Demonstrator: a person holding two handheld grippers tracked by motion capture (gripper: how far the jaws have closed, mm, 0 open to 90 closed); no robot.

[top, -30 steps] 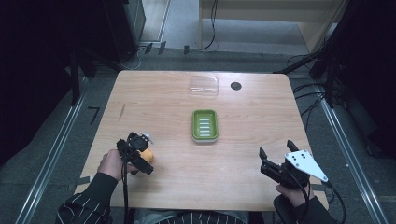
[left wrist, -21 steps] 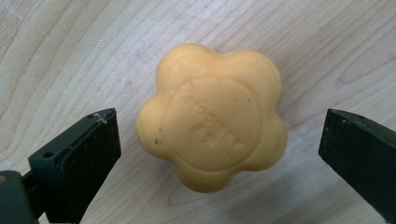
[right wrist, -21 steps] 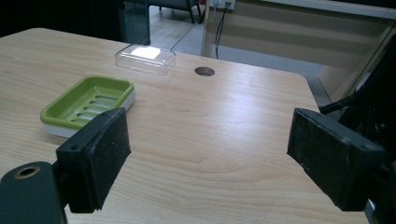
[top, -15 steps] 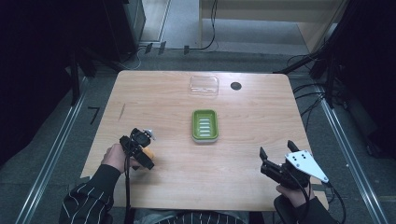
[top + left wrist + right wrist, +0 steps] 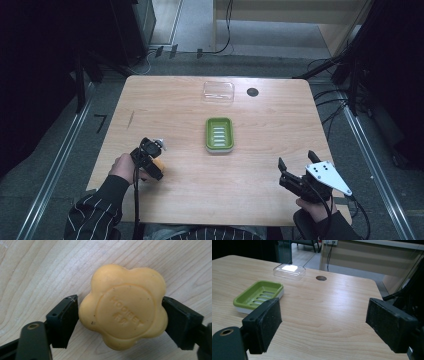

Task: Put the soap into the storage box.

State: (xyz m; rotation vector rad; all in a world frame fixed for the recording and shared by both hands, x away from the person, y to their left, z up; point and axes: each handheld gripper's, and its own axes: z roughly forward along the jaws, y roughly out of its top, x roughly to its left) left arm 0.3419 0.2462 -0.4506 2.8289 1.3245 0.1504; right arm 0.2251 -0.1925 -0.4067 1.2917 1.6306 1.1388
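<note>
Left gripper [image 5: 120, 315] jaws just closed, pinching flower-shaped yellow soap [image 5: 123, 306] between pads on table [image 5: 37, 270]. Right gripper [image 5: 324, 322] jaws spread, nothing between. Risk: slick rounded soap squirting free when lifted.

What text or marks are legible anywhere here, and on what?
"HOONEY", roughly, the last letters soft: embossed in the round centre of the yellow flower-shaped soap.
Two small embossed characters below it: too blurred to read.
Green soap dish, clear lid, table: no text.
</note>
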